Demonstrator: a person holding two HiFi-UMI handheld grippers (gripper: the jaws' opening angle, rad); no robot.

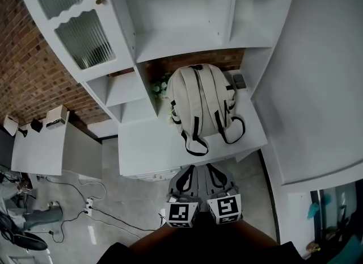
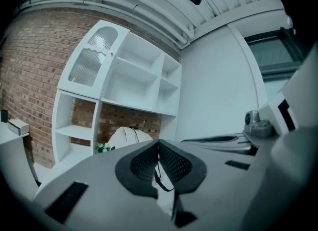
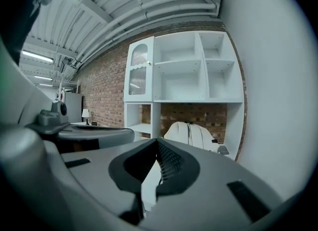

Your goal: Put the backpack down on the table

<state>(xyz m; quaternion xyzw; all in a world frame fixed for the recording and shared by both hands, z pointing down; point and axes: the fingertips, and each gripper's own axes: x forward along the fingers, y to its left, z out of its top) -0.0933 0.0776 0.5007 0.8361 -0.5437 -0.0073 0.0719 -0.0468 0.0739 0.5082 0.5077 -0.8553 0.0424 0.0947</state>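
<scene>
A cream backpack (image 1: 198,101) with black straps lies flat on the white table (image 1: 142,149), its back panel up. Its strap loops (image 1: 195,143) reach the table's front edge. Both grippers hover side by side in front of the table, apart from the backpack, close to the person's body. My left gripper (image 1: 187,171) is shut with nothing in it, and my right gripper (image 1: 213,170) is shut and empty too. The left gripper view has the backpack (image 2: 130,136) far beyond the closed jaws (image 2: 159,143). In the right gripper view the backpack (image 3: 191,134) sits past the closed jaws (image 3: 158,143).
White shelving (image 1: 187,19) rises over the table against a brick wall. A small flowering plant (image 1: 160,88) stands left of the backpack, a dark object (image 1: 239,80) to its right. A second white table (image 1: 39,149) is at the left. Cables and a power strip (image 1: 88,203) lie on the floor.
</scene>
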